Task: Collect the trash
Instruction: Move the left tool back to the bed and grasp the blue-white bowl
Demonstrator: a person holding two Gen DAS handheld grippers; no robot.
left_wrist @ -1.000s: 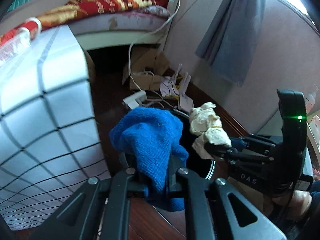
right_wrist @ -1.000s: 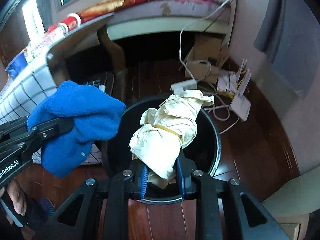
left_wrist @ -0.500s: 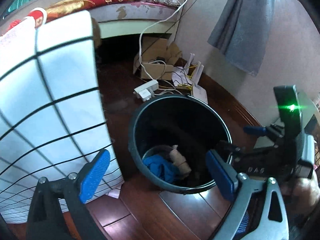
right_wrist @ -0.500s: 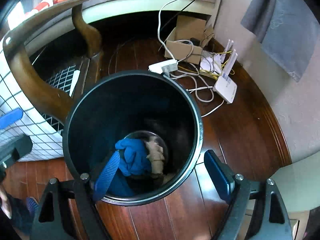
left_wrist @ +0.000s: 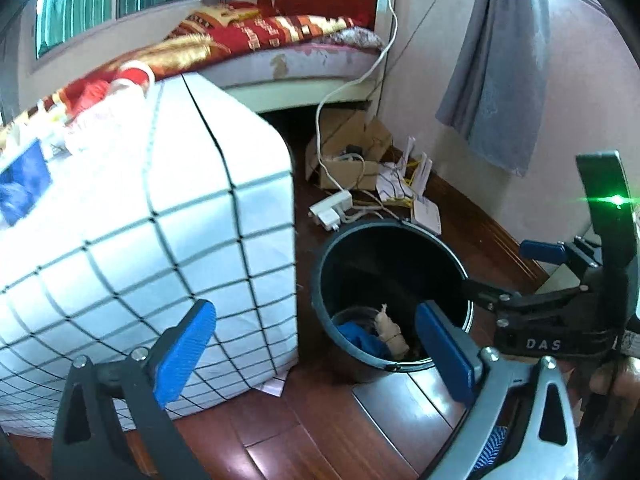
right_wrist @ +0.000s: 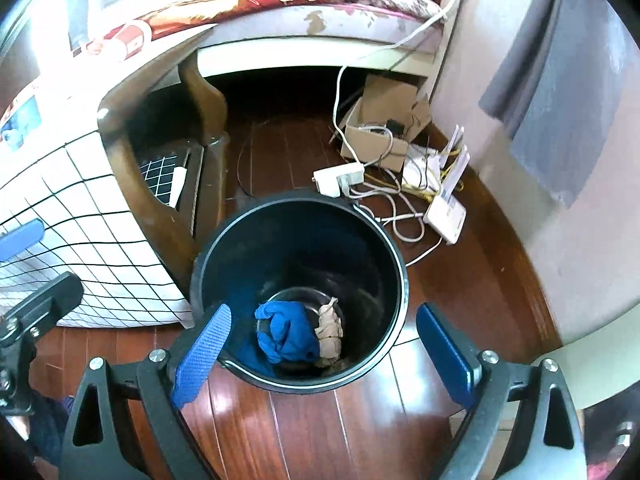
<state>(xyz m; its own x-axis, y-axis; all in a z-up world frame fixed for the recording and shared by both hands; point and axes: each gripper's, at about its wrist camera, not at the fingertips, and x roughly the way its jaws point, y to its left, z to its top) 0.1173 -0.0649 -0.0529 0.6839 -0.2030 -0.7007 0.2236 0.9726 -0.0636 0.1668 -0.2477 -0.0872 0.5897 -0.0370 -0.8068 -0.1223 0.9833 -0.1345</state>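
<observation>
A black trash bin (left_wrist: 394, 227) (right_wrist: 401, 276) stands on the wood floor. At its bottom lie a blue cloth (left_wrist: 362, 339) (right_wrist: 286, 336) and a crumpled beige paper wad (left_wrist: 391, 334) (right_wrist: 330, 330), side by side. My left gripper (left_wrist: 316, 344) hangs above the bin's near left rim, its jaws opening wide with nothing between the pads. My right gripper (right_wrist: 324, 354) is over the bin's near rim, its jaws also opening and empty. In each wrist view the other gripper shows at the edge: the right gripper (left_wrist: 516, 272) and the left gripper (right_wrist: 36, 264).
A table draped in a white grid-pattern cloth (left_wrist: 140, 240) (right_wrist: 80, 240) stands left of the bin, its wooden leg (right_wrist: 160, 216) close to the rim. Behind the bin lie a power strip (right_wrist: 340, 178), cardboard box (right_wrist: 384, 128), router (right_wrist: 446, 216) and cables. A bed lies beyond.
Both grippers let go: the blue cloth and the paper wad dropped from the jaws into the bin. Both sets of jaws spread wide and both hands rose away from the bin.
</observation>
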